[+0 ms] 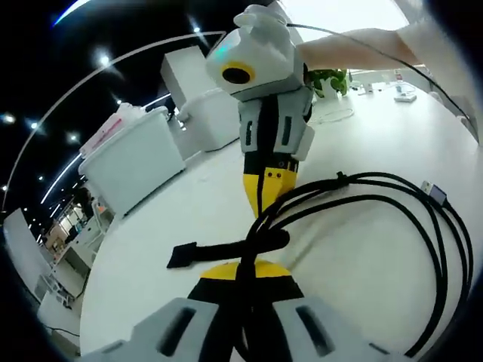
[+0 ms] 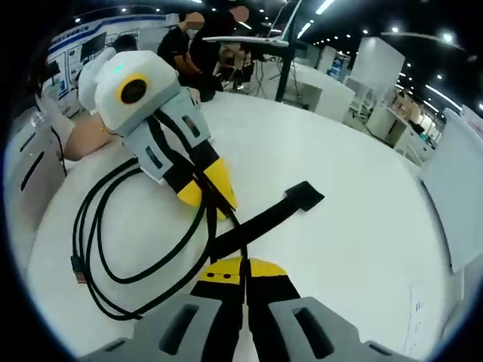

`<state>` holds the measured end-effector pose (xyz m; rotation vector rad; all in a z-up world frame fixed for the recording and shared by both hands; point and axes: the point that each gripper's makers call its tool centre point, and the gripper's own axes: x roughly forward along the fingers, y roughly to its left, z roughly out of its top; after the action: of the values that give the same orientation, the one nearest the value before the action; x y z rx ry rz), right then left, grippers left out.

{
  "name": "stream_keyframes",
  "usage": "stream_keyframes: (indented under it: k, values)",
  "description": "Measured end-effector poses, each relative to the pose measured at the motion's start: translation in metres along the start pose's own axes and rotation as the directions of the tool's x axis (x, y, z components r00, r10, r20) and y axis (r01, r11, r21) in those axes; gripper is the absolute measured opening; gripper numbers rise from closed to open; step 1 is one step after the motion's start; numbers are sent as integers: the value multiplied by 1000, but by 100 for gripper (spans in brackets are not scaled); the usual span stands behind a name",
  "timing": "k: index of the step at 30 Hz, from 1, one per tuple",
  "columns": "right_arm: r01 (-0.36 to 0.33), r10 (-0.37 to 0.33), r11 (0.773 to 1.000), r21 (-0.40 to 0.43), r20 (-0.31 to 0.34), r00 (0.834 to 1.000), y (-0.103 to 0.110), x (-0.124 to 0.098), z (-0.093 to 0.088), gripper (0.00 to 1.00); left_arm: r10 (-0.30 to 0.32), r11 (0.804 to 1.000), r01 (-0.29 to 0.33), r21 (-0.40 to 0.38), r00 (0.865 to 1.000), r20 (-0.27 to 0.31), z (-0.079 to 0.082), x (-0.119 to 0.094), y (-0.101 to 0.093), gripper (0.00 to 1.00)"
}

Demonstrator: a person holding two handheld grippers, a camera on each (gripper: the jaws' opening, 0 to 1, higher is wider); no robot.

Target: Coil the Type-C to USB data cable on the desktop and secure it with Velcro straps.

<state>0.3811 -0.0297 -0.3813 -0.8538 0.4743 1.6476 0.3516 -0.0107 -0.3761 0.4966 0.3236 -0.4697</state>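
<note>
While the black data cable point(image 1: 423, 249) lies in loose loops on the white table point(image 1: 355, 136), its gathered strands are bunched at one side, where both tongs meet it. In the left gripper view the left tongs point(image 1: 253, 275) rise from the bottom with their yellow tips pressed together on the bundle, and the right tongs point(image 1: 266, 197) come down from above, tips closed on the same strands just beyond. A black Velcro strap point(image 1: 219, 253) lies flat across the bundle between the two, its broad end pointing away over the table. A silver USB plug point(image 1: 434, 192) sits at the outer edge of the loops.

In the right gripper view the right tongs point(image 2: 243, 273) are pinched on the cable point(image 2: 113, 249), the strap point(image 2: 279, 211) stretches off diagonally, and the left tongs point(image 2: 207, 192) grip the strands close by. The loops spread out beside them, touching the table point(image 2: 362, 226).

Farther off stand white boxes point(image 1: 139, 162), a small green plant point(image 1: 332, 79), and seated people point(image 2: 196, 41) at a distant desk.
</note>
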Motion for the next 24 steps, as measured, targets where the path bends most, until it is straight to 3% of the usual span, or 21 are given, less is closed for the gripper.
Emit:
stream_keyframes:
  k: [2,4,11,13,19,24]
  values:
    - [-8,8,1000,28,10,1000,0,0,2,1,-8,1000,8,-24,1000,8,0,-1,0,5]
    - [-17,15,999,29,61,998,1,2,12,1,-24,998,25,-50,1000,20,0,-1,-2,5]
    - [-73,75,997,-23,65,995,12,6,14,1,-74,993,78,-93,996,43,-1,-6,-6,6]
    - [-83,86,994,-76,37,996,16,5,11,1,-90,990,95,-101,995,50,0,-7,-9,6]
    - [-110,109,994,9,38,993,29,-6,4,1,-119,984,126,-124,991,62,3,-7,-15,6]
    - [-101,100,994,32,36,994,32,-10,-1,1,-138,981,146,-130,988,66,5,-8,-21,7]
